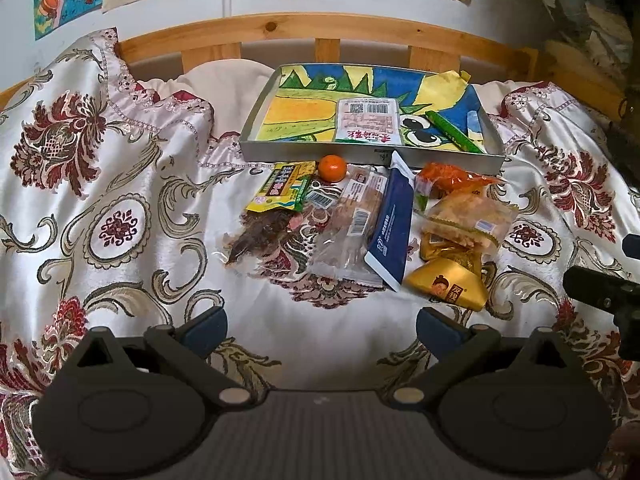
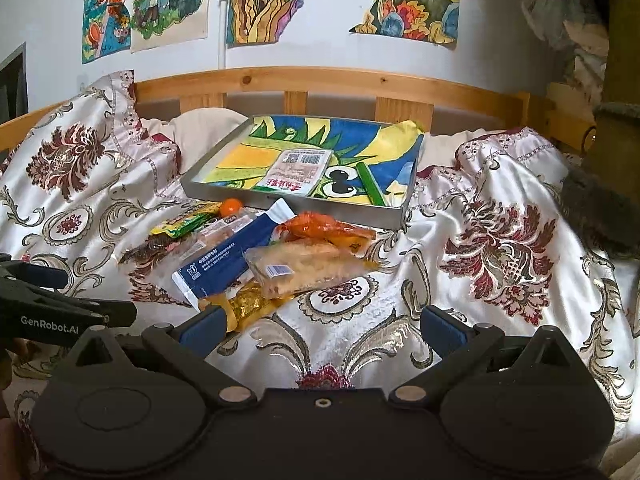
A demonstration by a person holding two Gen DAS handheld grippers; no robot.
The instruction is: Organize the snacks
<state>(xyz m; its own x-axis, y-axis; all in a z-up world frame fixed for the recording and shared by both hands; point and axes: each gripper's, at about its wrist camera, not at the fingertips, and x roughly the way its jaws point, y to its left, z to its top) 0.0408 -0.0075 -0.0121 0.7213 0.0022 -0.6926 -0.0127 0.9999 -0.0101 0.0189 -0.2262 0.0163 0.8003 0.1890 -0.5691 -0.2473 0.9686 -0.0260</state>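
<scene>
A grey tray [image 1: 312, 154] [image 2: 224, 196] lined with a colourful drawing lies on the bedspread; a white packet [image 1: 368, 122] [image 2: 298, 170] and a green stick [image 1: 454, 130] [image 2: 372, 184] lie in it. In front of it is a pile of snacks: a small orange [image 1: 332, 168] [image 2: 231, 207], a yellow-green packet [image 1: 278, 188], a blue packet [image 1: 394, 220] [image 2: 230, 258], a clear pastry packet [image 1: 468, 216] [image 2: 304, 266], an orange packet [image 1: 448, 174] [image 2: 320, 228] and a gold packet [image 1: 448, 284]. My left gripper [image 1: 322, 328] is open and empty, short of the pile. My right gripper [image 2: 322, 326] is open and empty, right of the pile.
A wooden bed rail [image 1: 280, 30] [image 2: 320, 80] runs behind the tray, with drawings on the wall [image 2: 256, 4] above. The patterned bedspread [image 1: 120, 184] bunches up at the left and right. The other gripper shows at the right edge of the left wrist view [image 1: 608, 292] and at the left edge of the right wrist view [image 2: 48, 312].
</scene>
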